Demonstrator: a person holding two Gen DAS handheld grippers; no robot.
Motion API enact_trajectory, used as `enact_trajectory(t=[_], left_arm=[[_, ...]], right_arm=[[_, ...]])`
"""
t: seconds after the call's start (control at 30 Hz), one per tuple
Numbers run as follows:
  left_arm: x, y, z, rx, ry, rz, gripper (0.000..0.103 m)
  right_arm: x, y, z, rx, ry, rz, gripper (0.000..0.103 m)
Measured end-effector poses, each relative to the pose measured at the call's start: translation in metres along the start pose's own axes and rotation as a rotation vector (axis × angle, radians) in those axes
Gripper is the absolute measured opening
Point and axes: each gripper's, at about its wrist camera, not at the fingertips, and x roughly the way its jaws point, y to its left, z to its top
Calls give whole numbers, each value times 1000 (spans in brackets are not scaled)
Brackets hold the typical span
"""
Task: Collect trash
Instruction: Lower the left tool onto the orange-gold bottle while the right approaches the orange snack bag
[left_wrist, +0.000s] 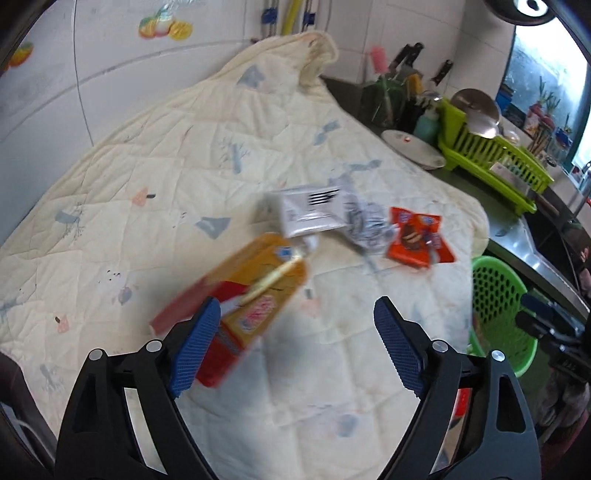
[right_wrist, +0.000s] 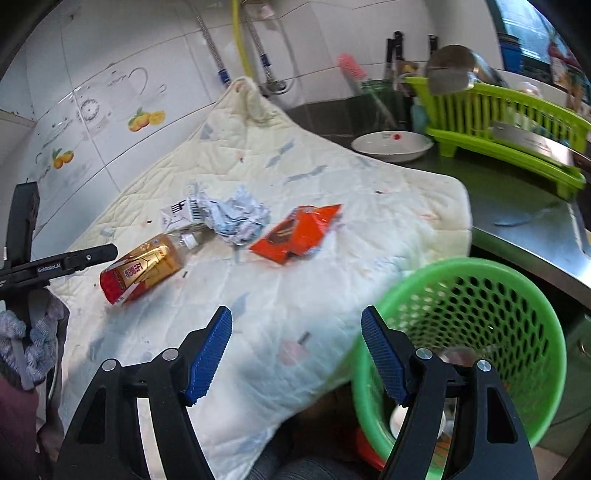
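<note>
An orange-and-red plastic bottle (left_wrist: 247, 291) lies on its side on the cream quilt (left_wrist: 147, 166); it also shows in the right wrist view (right_wrist: 142, 267). Beyond it lie a white carton (left_wrist: 308, 210), crumpled paper (left_wrist: 369, 225) and an orange wrapper (left_wrist: 417, 238). In the right wrist view they are the carton (right_wrist: 175, 216), paper (right_wrist: 238, 218) and wrapper (right_wrist: 295, 232). My left gripper (left_wrist: 297, 314) is open just above the quilt, its left pad beside the bottle's base. My right gripper (right_wrist: 297, 325) is open and empty over the quilt's near corner, next to the green mesh basket (right_wrist: 480, 325).
The basket (left_wrist: 495, 295) stands off the quilt's right edge. Behind are a white dish (right_wrist: 391, 146), a lime drying rack (right_wrist: 509, 122), knives and a steel counter (right_wrist: 528, 225). Tiled wall runs along the left and back. The left gripper's body (right_wrist: 55, 264) shows at left.
</note>
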Motion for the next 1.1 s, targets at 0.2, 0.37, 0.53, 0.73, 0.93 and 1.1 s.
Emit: enact_trajectory(t=[0.2, 0.37, 0.53, 0.73, 0.93, 1.1], left_arm=[[26, 25, 5, 18, 57, 41, 85], [42, 28, 8, 88, 90, 38, 87], [55, 28, 10, 142, 127, 41, 87], [68, 33, 13, 157, 168, 17, 87], [78, 36, 13, 157, 197, -22, 88], [82, 32, 13, 180, 208, -55, 89]], right_arm=[[27, 21, 22, -54, 26, 25, 70], [55, 18, 45, -41, 45, 7, 70], [88, 0, 66, 29, 73, 17, 70], [134, -14, 86, 86, 117, 8, 69], [170, -25, 91, 137, 161, -22, 65], [181, -29, 89, 166, 170, -17, 53]])
